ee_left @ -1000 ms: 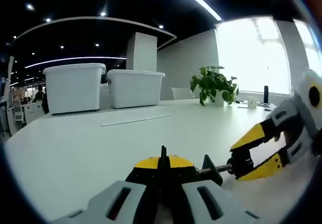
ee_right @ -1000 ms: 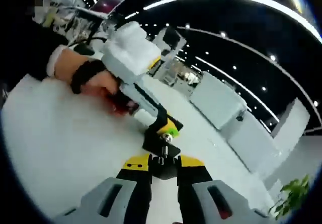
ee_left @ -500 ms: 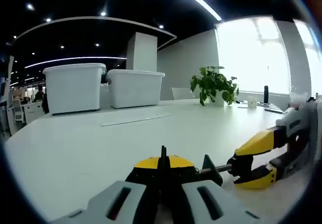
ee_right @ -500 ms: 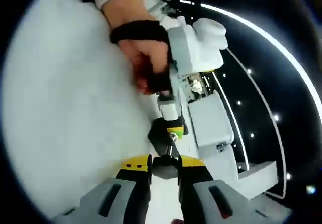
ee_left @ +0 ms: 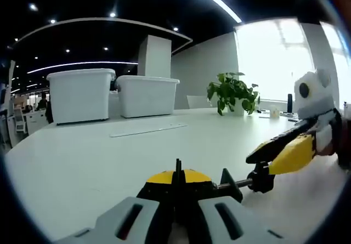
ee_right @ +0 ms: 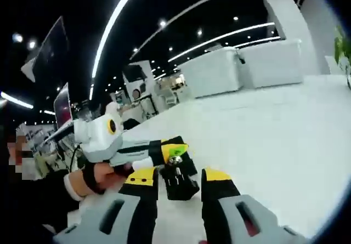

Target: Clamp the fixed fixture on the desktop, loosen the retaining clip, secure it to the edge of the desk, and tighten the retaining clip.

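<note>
Jaws of the left hand-held gripper are pinched on the black fixture at lower centre. The right hand-held gripper is spread around the fixture's screw knob on the desk.

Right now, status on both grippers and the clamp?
Left gripper shut on clamp body. Right gripper open, jaws straddling the screw knob. Clamp flat on desk, nothing obstructing.

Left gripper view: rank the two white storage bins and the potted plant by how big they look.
1. Left white bin
2. Right white bin, nearly alike; differing nearness makes their order unsure
3. Potted plant, clearly smallest, though it stands farther back
</note>
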